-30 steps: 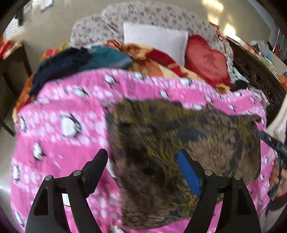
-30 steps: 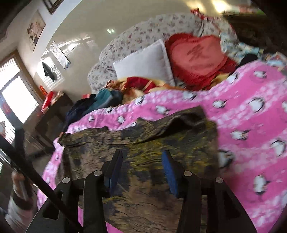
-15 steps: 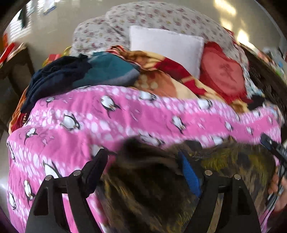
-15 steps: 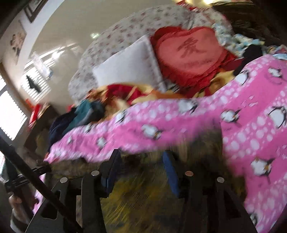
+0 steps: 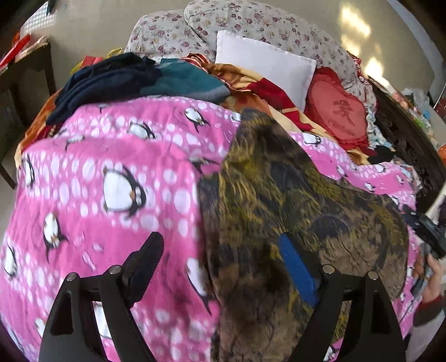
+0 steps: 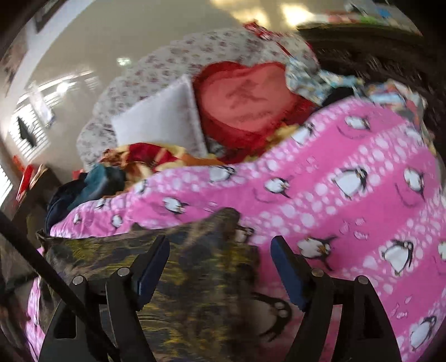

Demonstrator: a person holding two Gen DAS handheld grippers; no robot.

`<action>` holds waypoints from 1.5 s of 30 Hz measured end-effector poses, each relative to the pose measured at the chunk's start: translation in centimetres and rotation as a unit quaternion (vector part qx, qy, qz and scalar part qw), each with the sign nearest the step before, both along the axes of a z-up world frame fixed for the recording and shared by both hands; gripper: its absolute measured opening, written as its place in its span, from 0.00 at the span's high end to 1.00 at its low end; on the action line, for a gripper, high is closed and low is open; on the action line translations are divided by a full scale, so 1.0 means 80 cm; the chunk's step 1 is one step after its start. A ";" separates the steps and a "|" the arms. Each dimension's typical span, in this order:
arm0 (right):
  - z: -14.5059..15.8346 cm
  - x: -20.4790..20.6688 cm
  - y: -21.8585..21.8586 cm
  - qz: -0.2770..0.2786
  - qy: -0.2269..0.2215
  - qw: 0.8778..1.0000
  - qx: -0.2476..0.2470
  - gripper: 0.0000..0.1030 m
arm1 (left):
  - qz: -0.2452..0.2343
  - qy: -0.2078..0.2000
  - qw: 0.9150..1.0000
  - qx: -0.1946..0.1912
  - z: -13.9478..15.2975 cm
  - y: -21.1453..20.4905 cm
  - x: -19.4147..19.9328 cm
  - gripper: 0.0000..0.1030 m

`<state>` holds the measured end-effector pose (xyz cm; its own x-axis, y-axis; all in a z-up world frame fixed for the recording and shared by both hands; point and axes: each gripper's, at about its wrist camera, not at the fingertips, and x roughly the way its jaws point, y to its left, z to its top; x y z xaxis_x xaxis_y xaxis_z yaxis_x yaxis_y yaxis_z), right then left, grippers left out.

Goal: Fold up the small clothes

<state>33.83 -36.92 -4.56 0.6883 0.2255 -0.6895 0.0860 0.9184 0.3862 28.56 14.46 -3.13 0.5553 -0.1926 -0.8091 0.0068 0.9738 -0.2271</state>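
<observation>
Bed covered by a pink blanket printed with penguins and white dots, piled at its far end with a white pillow, a red heart cushion, a flowered cushion, a heap of dark blue and teal clothes and a red and yellow cloth. Spread flat on the blanket, a brown, yellow and black patterned garment, running from near the heap down toward the near edge, 1 narrow end pointing at the far pile. Left gripper just above the cloth, jaws wide and opening, left finger over bare blanket, blue-padded right finger over the garment, nothing clamped between. Right gripper likewise wide and opening, left finger over the garment's edge, right finger over pink blanket, cloth lying loose below, not pinched. In the left view, at the right edge, part of a hand on the other tool. Right view blurred, small detail hard to make out
</observation>
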 end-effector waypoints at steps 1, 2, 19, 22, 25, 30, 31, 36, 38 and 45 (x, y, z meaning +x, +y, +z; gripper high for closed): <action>-0.009 0.004 -0.003 0.007 0.015 1.000 0.013 0.23 | -0.003 0.001 1.000 -0.003 -0.001 -0.001 -0.003 0.18; -0.015 0.010 -0.003 0.013 0.027 0.999 0.025 0.23 | -0.008 0.001 1.000 -0.002 -0.002 -0.005 -0.005 0.18; 0.048 -0.010 0.119 0.067 -0.013 0.994 -0.091 0.51 | 0.003 0.005 1.000 -0.027 -0.024 -0.026 -0.091 0.18; 0.047 -0.015 0.156 0.131 -0.013 0.991 -0.008 0.53 | 0.008 -0.029 0.999 -0.025 -0.004 -0.042 -0.105 0.18; 0.030 -0.024 0.197 0.171 -0.009 0.984 0.050 0.69 | 0.021 -0.048 0.998 -0.016 0.006 -0.056 -0.112 0.18; 0.007 -0.045 0.232 0.198 -0.007 0.978 0.065 0.72 | 0.027 -0.038 0.997 -0.059 -0.007 -0.050 -0.116 0.18; -0.004 -0.043 0.235 0.191 0.002 0.980 0.058 0.72 | 0.029 -0.034 0.996 -0.073 -0.011 -0.047 -0.117 0.18; -0.030 -0.035 0.225 0.178 0.012 0.979 0.094 0.79 | 0.032 -0.019 0.997 -0.072 -0.031 -0.062 -0.112 0.18; -0.025 -0.035 0.222 0.179 0.018 0.979 0.100 0.79 | 0.032 -0.022 0.996 -0.075 -0.030 -0.060 -0.114 0.18; -0.020 -0.042 0.233 0.184 0.032 0.980 0.067 0.75 | 0.080 -0.047 0.987 -0.134 -0.023 -0.011 -0.147 0.09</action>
